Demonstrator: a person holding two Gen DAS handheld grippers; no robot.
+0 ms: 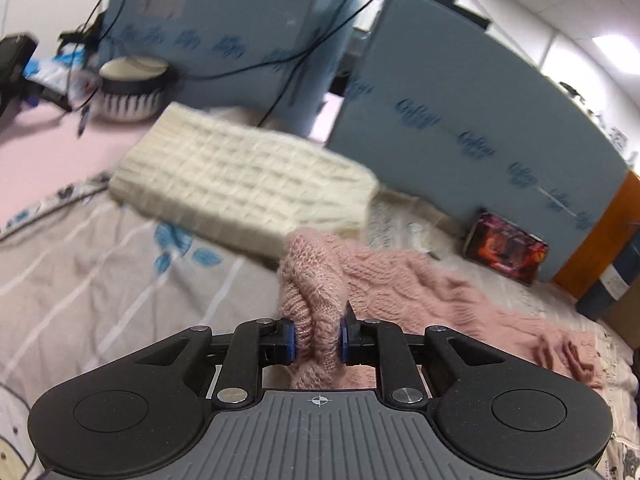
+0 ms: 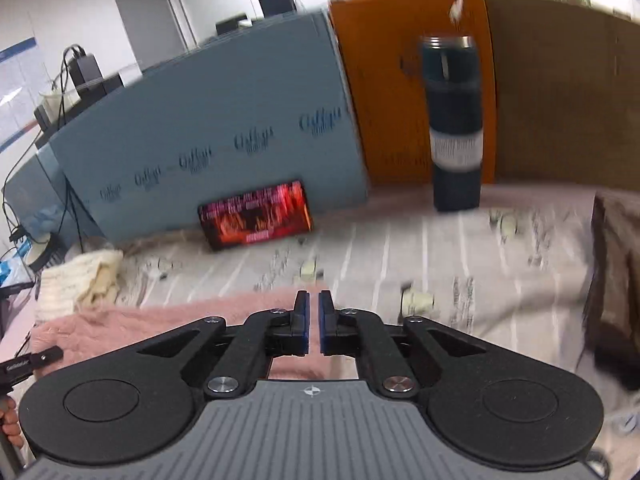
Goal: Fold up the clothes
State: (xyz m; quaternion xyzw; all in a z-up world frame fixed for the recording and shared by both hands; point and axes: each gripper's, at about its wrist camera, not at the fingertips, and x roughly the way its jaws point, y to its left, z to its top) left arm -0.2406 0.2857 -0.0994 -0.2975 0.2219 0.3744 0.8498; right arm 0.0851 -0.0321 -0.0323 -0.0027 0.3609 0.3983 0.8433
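My left tongs [image 1: 316, 338] are pinching a bunched fold of the pink sweater [image 1: 420, 288], still sprawling unfolded mid-bed. My right tongs [image 2: 314, 322] are hanging nearly closed, empty. The cream sweater [image 1: 244, 178] is lying folded near the bed's [image 1: 80, 272] far edge.

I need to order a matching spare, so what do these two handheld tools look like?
Both tools match. The left tool and right tool each have matte black linkage arms with silver pivot screws, two round black housings, a ribbed grey centre plate bearing a small white crosshair mark, and black fingers faced with blue pads.
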